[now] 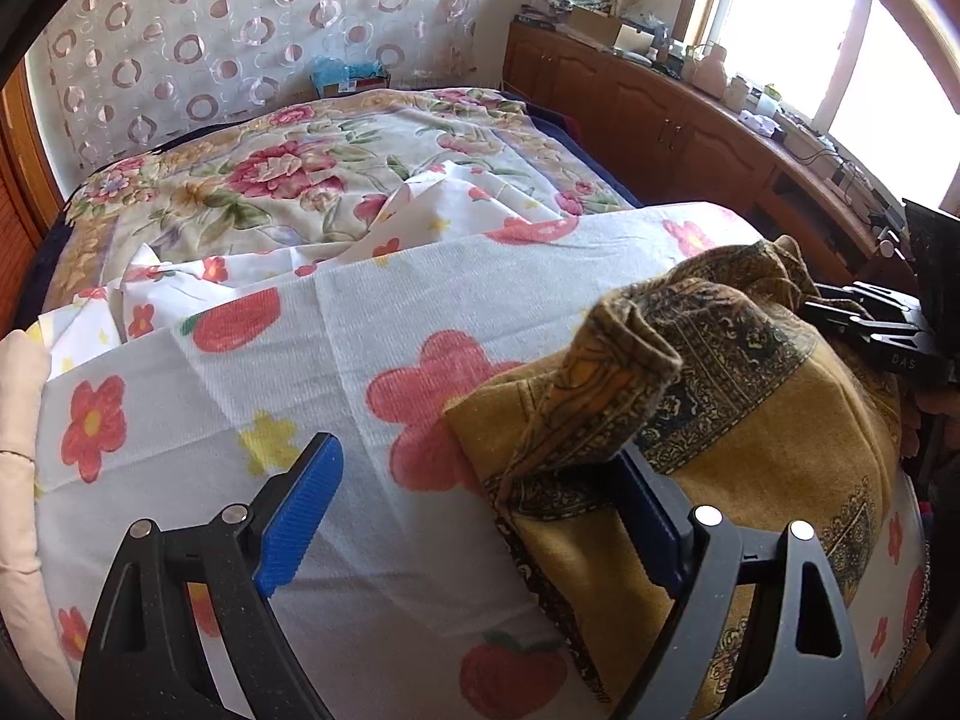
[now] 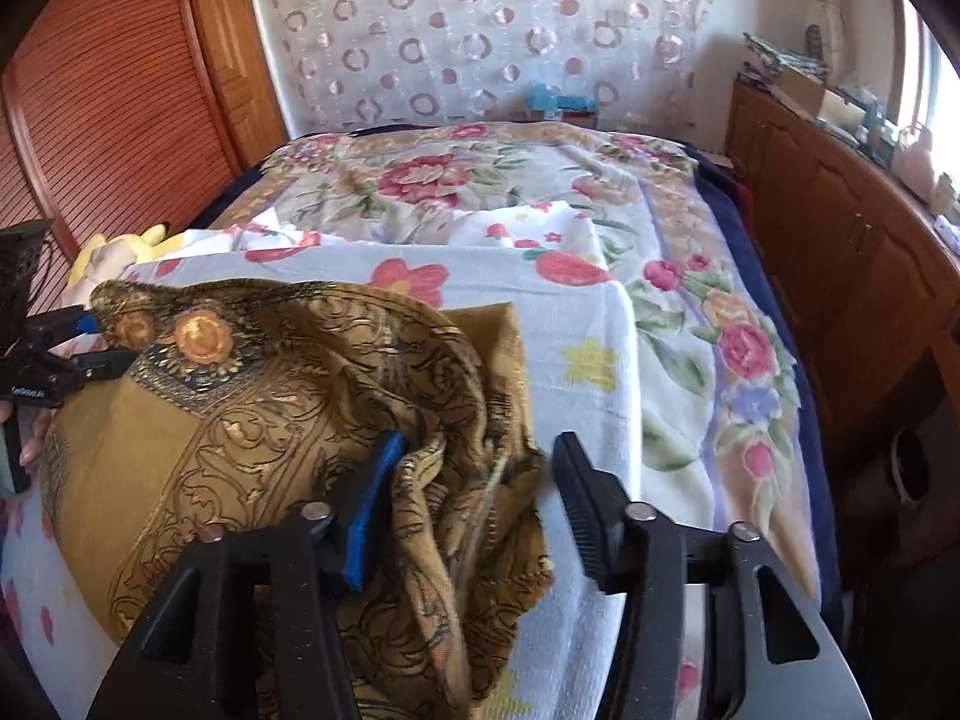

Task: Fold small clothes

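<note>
The mustard patterned cloth [image 1: 708, 420] is cut off at 5 o'clock in the left wrist view, and its bunched folds hide its outline, so its long axis is hard to tell. A rumpled ridge points toward 1 o'clock. It lies on a white flowered sheet [image 1: 336, 360] over a floral bedspread [image 1: 288, 168]. The left gripper [image 1: 480, 510] stands wide open, its right finger against the cloth's edge, nothing pinched. The right gripper [image 2: 474, 510] is partly open; a bunch of cloth sits between its 2 fingers, touching the blue pad [image 2: 372, 504]. A circle-patterned curtain [image 2: 480, 30] hangs at 12 o'clock, wooden cabinets [image 2: 840, 228] at 3 o'clock.
</note>
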Available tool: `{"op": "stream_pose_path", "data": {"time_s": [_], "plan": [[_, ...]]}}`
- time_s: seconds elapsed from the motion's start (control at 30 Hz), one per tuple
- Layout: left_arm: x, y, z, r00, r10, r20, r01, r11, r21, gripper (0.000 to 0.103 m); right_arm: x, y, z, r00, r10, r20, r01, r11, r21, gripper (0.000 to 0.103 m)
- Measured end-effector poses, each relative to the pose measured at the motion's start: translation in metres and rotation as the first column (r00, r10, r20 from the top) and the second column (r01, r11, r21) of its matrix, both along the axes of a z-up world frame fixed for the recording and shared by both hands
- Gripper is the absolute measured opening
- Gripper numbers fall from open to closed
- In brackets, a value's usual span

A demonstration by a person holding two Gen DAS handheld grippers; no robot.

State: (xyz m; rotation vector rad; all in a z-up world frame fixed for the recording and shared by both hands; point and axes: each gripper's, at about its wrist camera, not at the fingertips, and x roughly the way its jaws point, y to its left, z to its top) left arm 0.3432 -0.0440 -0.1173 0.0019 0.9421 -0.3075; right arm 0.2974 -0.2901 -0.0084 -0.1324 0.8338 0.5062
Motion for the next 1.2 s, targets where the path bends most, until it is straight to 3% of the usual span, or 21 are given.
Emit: {"op": "stream_pose_path", "data": {"time_s": [0.1, 0.17, 0.3, 0.37, 0.43, 0.83, 1.2], "plan": [[0.001, -0.004, 0.003, 0.999, -0.033, 0.006, 0.034, 0.999, -0.016, 0.079, 0.001, 0.001, 0.0, 0.999, 0.041, -0.007, -0.041, 0.999, -0.004, 0.032], [0.0, -0.006, 0.005, 0.998, -0.06, 0.006, 0.061, 0.997, -0.043, 0.065, 0.002, 0.0, 0.0, 0.998, 0.068, -0.009, -0.068, 0.998, 0.003, 0.02], [-0.001, -0.008, 0.005, 0.996, -0.091, -0.003, 0.09, 0.992, -0.092, 0.039, -0.004, -0.002, 0.0, 0.997, 0.069, 0.036, -0.069, 0.998, -0.011, 0.016], [-0.004, -0.007, 0.008, 0.995, -0.099, 0.005, 0.099, 0.989, -0.111, 0.021, -0.01, -0.004, 0.002, 0.997, 0.053, 0.061, -0.054, 0.998, 0.015, 0.015], [-0.011, -0.007, 0.015, 0.995, -0.089, 0.039, 0.093, 0.989, -0.117, 0.012, -0.017, -0.008, 0.006, 0.995, 0.033, 0.098, -0.037, 0.999, 0.034, 0.015], [-0.068, 0.018, 0.078, 0.977, -0.035, 0.212, 0.069, 0.985, -0.159, 0.007, -0.073, 0.008, 0.042, 0.948, 0.04, 0.317, -0.067, 0.995, 0.076, 0.014], [-0.133, 0.106, 0.108, 0.929, 0.167, 0.331, -0.09, 0.968, -0.234, 0.006, -0.088, 0.09, 0.068, 0.867, 0.224, 0.446, -0.266, 0.963, 0.033, 0.013]]}}
